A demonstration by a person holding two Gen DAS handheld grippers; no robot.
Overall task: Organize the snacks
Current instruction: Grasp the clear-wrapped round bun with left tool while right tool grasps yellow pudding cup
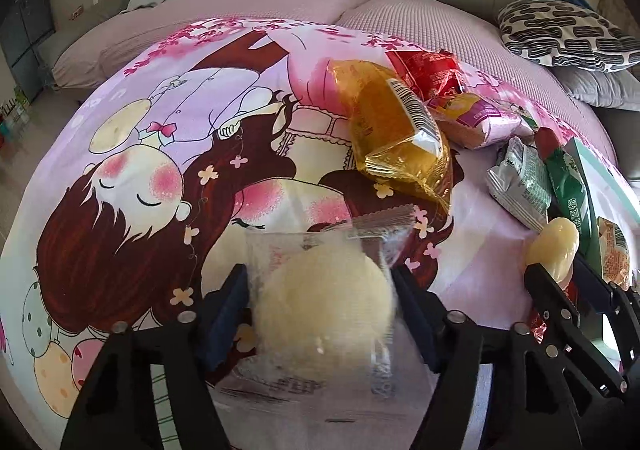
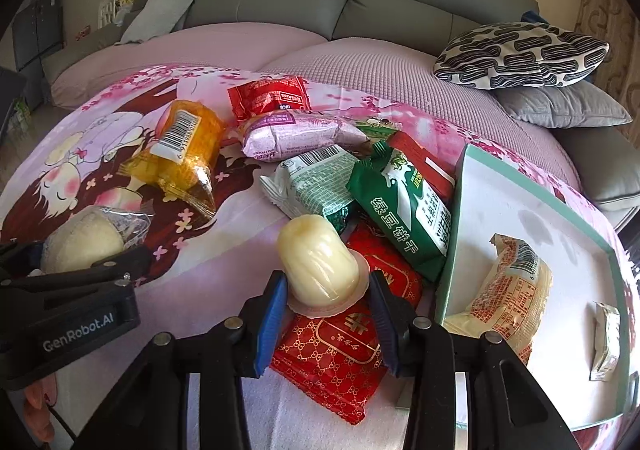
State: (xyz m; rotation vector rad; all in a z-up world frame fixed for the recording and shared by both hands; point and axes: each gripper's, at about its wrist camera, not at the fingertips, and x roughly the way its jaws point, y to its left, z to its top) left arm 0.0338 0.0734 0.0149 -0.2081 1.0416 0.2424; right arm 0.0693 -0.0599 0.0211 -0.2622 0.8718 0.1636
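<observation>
Holding two packets, tray (image 2: 472, 185) lies flat.

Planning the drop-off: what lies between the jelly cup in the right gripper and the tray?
In the right wrist view, between the jelly cup and the tray lie a red packet and a green biscuit packet.

Snack pile (image 2: 320, 169) left of tray (image 2: 532, 189)

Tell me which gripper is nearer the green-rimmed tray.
Right. The right gripper sits just left of the tray; the left gripper is farther left.
</observation>
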